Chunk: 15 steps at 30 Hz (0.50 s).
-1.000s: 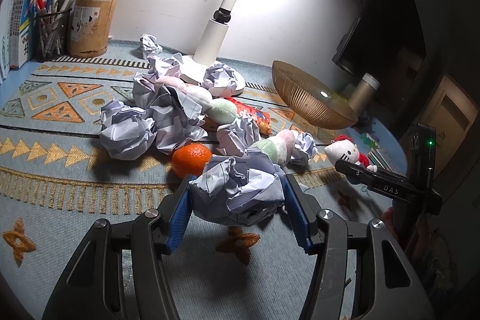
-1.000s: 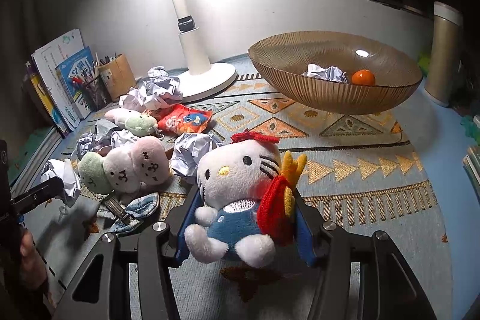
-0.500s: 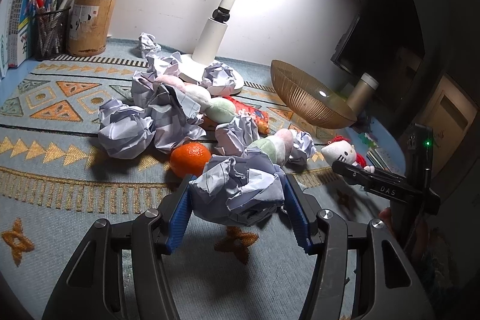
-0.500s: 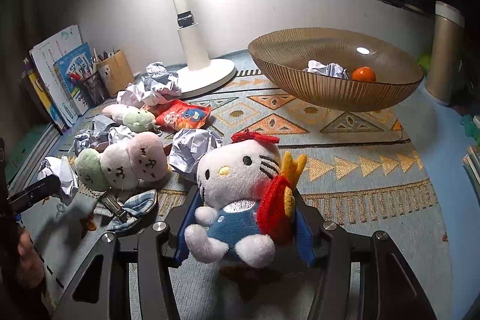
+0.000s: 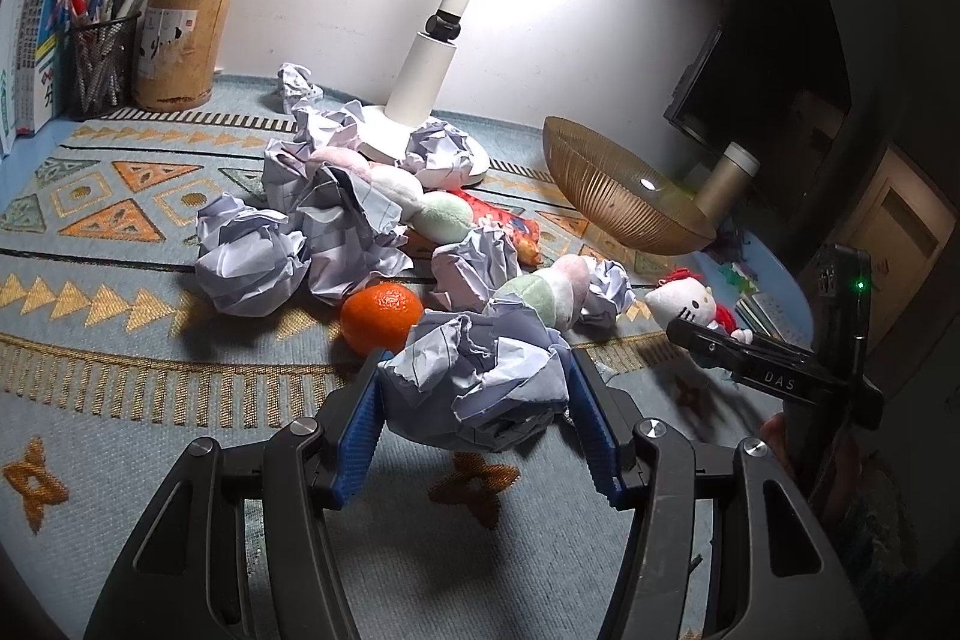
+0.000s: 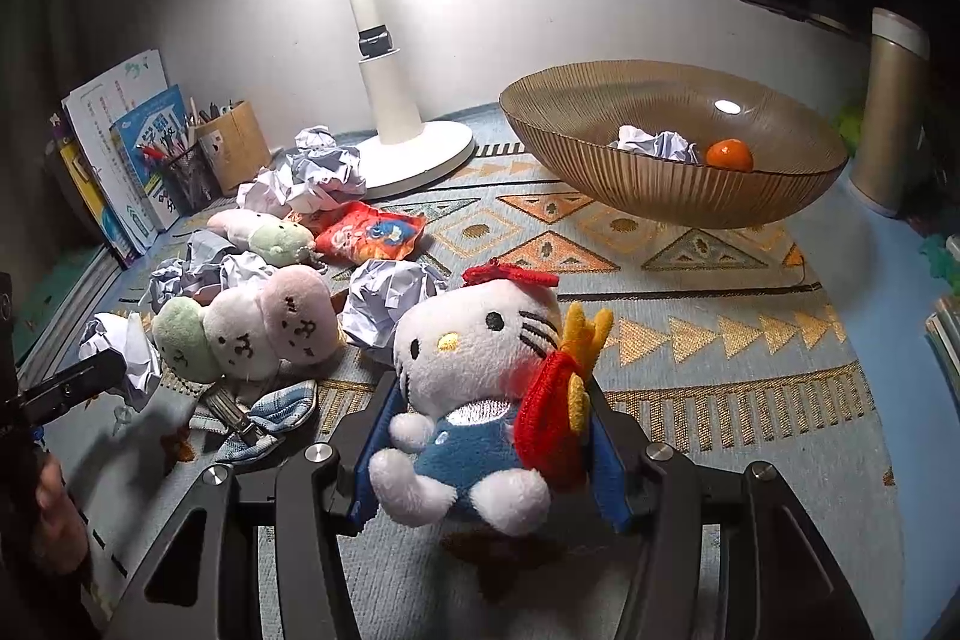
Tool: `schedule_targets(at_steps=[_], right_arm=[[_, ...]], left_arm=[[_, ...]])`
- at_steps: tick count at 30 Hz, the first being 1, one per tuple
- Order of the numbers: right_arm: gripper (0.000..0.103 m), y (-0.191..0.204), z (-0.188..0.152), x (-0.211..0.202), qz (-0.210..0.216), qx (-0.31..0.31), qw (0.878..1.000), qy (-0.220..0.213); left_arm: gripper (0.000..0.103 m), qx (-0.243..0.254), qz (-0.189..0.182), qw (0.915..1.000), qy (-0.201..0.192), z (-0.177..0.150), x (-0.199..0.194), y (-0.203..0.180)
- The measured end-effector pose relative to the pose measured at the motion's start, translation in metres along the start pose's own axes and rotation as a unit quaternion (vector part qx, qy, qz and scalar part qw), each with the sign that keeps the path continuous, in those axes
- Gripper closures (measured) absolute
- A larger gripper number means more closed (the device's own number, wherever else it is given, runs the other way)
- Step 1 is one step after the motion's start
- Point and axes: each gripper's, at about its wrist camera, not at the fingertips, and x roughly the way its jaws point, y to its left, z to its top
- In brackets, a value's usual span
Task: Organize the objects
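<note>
I've got a paper ball [image 5: 480, 376] pinched between my left gripper's [image 5: 477, 412] blue pads, lifted off the rug [image 5: 120, 400], an orange [image 5: 381, 316] just beyond the left pad. My right gripper [image 6: 489, 436] clamps the cat plush [image 6: 474, 388]; the bowl [image 6: 672, 196] sits well ahead, to the right, holding paper and an orange.

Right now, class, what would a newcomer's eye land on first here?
Probably the white cat plush, clamped in the right hand-held gripper above the patterned rug. Next, the crumpled paper ball gripped by the left hand-held gripper, and the amber bowl behind, holding an orange.
</note>
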Motion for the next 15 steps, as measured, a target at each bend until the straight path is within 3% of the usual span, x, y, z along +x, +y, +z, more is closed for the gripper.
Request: schedule_targets(at_steps=[10,15], right_arm=[[0.049,0.005,-0.002,0.004,-0.005,-0.011,1.000,0.008],[0.049,-0.003,0.000,0.001,0.013,0.009,1.000,0.003]], left_arm=[[0.048,0.006,0.000,1.0000,-0.005,-0.001,-0.002,-0.003],[0.048,0.023,0.027,0.9989,-0.030,-0.001,-0.010,-0.012]])
